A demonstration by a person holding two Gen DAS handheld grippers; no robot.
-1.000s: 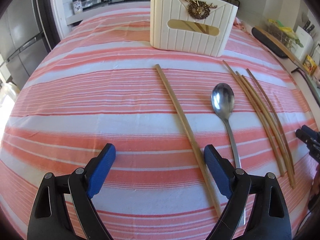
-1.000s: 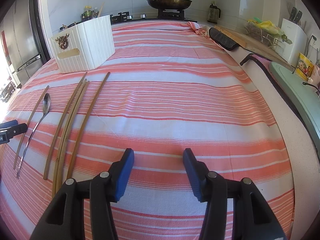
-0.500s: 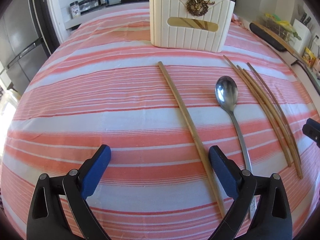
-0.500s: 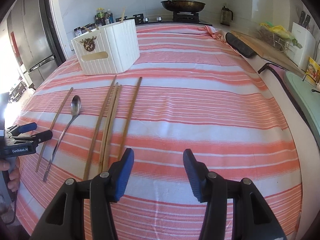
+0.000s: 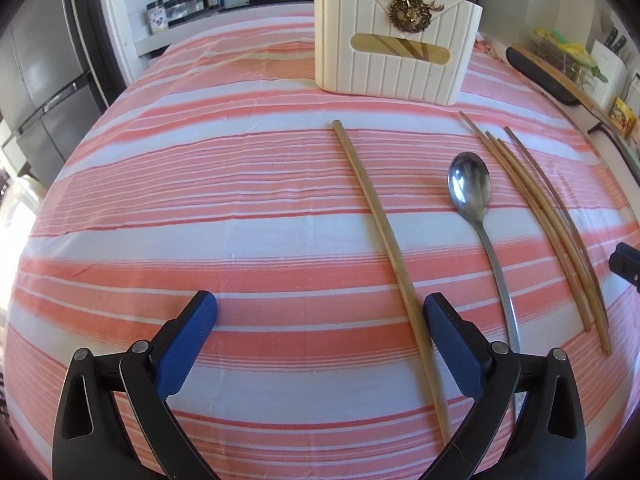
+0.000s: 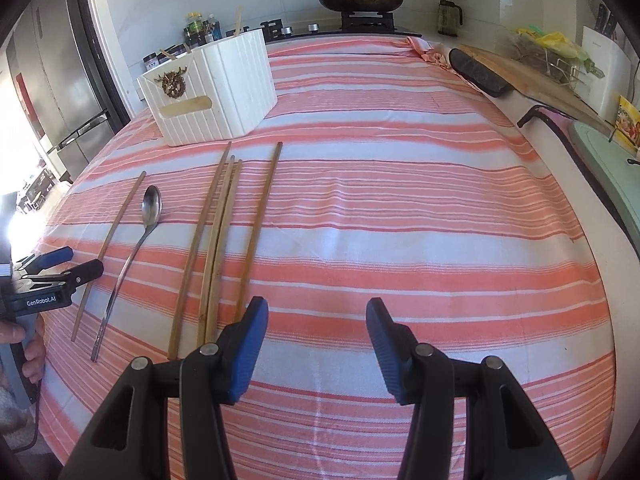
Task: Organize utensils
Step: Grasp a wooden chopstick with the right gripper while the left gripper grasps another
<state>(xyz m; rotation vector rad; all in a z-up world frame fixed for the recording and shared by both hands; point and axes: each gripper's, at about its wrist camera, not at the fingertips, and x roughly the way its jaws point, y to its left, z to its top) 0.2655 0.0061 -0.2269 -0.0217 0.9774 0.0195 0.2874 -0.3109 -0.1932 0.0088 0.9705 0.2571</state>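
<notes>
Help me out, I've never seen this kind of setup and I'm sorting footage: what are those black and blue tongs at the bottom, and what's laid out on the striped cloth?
They are hand-held grippers, one per hand, each carrying a fisheye camera that looks along its fingers. One picture comes from the left gripper, the other from the right gripper. Both are open and hold nothing. On the striped tablecloth lie a single chopstick, a metal spoon, four more chopsticks and a white utensil holder.

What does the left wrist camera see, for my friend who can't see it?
An open blue-padded left tool hangs over a pink-and-white striped tablecloth. Ahead lie one wooden chopstick, a shiny metal spoon, more wooden chopsticks and a white ribbed utensil box.
</notes>
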